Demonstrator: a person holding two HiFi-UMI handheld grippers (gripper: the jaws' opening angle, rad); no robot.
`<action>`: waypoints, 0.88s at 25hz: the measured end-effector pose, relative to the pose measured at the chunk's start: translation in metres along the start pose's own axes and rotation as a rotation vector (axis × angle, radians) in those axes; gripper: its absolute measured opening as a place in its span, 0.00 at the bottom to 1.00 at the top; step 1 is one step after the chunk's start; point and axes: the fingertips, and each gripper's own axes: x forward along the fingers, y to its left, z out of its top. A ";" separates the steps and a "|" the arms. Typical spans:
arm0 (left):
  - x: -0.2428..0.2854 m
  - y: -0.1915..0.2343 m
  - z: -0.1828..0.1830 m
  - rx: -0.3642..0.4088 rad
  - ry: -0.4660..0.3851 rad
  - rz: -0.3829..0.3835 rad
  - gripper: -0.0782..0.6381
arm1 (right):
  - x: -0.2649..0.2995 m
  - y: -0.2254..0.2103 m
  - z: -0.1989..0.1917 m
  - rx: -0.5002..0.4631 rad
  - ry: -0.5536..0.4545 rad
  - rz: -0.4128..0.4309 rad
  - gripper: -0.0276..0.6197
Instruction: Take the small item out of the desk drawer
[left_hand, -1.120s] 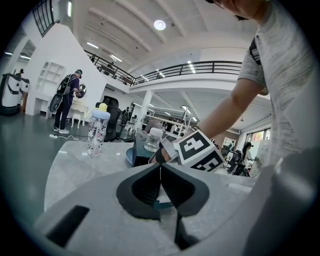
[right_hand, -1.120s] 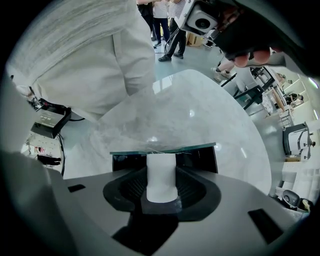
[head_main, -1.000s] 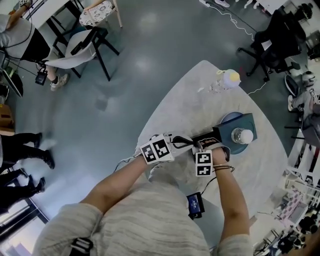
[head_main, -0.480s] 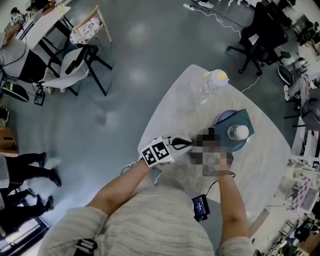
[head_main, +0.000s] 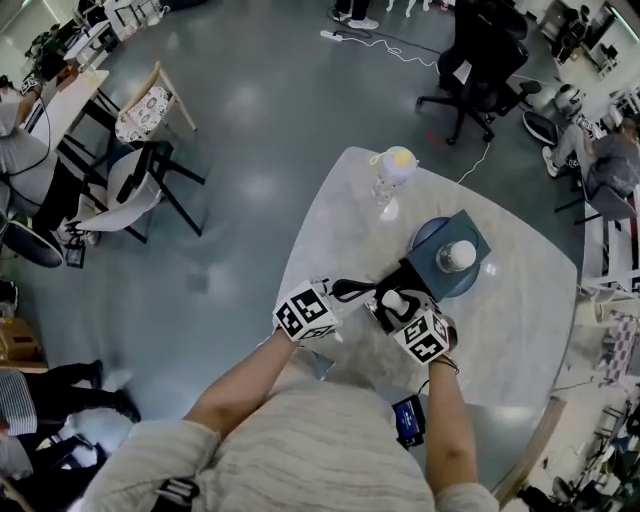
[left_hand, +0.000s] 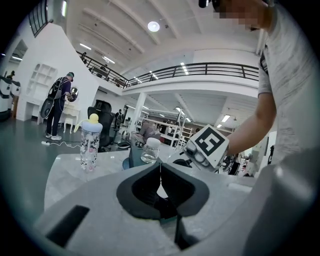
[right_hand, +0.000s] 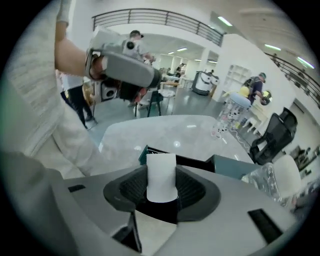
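Observation:
My right gripper (head_main: 392, 305) is shut on a small white cylinder-shaped item (head_main: 393, 298) and holds it just above the open black drawer (head_main: 405, 277) of a teal desk unit (head_main: 470, 230). In the right gripper view the white item (right_hand: 161, 181) stands upright between the pads of the right gripper (right_hand: 161, 194), with the open drawer (right_hand: 200, 161) behind it. My left gripper (head_main: 366, 289) is just left of the drawer. Seen in its own view, the left gripper (left_hand: 160, 171) has its jaws together with nothing between them.
A clear bottle with a white cap (head_main: 458, 255) stands on top of the teal unit. A patterned bottle with a yellow top (head_main: 391, 172) stands at the far side of the marble table (head_main: 500, 330). Chairs and people are on the floor around.
My right gripper has risen from the drawer with the white item now showing between its jaws. The left gripper has stayed beside the drawer. The head view has shifted.

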 end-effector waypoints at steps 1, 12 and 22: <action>0.001 0.000 0.002 0.006 0.002 -0.006 0.13 | -0.005 -0.003 0.002 0.068 -0.036 -0.019 0.31; 0.010 -0.015 0.036 0.087 -0.009 -0.078 0.13 | -0.057 -0.013 0.030 0.491 -0.394 -0.136 0.31; 0.010 -0.038 0.073 0.168 -0.057 -0.145 0.13 | -0.122 -0.017 0.067 0.611 -0.690 -0.183 0.31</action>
